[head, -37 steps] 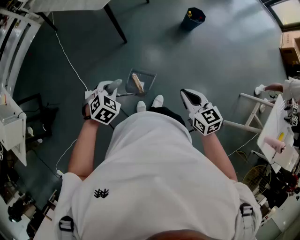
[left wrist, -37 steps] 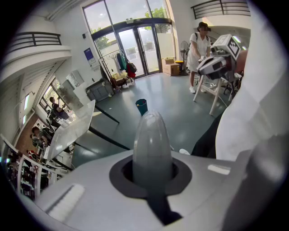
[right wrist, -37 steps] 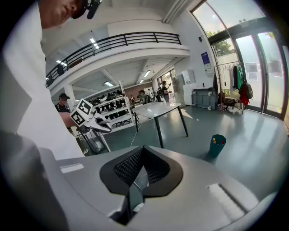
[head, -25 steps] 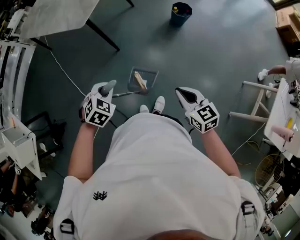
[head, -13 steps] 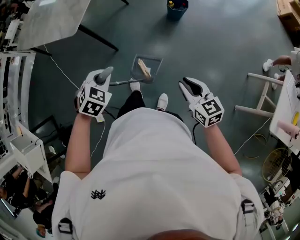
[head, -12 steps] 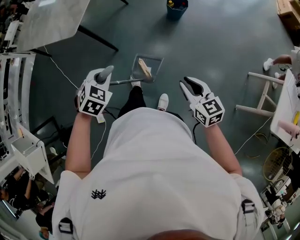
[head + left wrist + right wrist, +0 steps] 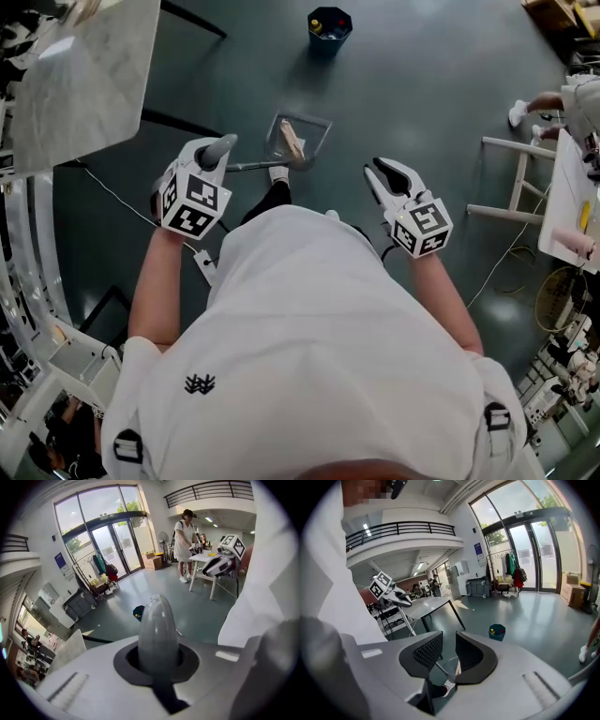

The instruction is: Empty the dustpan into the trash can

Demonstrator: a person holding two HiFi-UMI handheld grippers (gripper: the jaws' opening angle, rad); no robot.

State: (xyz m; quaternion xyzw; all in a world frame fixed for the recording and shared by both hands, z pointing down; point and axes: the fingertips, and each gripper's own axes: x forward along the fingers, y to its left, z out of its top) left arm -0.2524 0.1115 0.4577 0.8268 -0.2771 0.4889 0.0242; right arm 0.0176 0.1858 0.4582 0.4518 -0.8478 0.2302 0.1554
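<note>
Dustpan of clear grey plastic (image 7: 317, 126) is out over the dark green floor (image 7: 441, 84), just ahead of the person's white shoe (image 7: 278, 172), with a beige scrap (image 7: 293, 142) lying in it; whether it touches the floor cannot be told. Its thin metal rod (image 7: 253, 166) runs back to a rounded grey handle (image 7: 158, 632), clamped in the left gripper (image 7: 215, 156). Right gripper (image 7: 383, 175) holds nothing, black jaws slightly apart. Dark blue trash can (image 7: 325, 39) stands well beyond the dustpan
</note>
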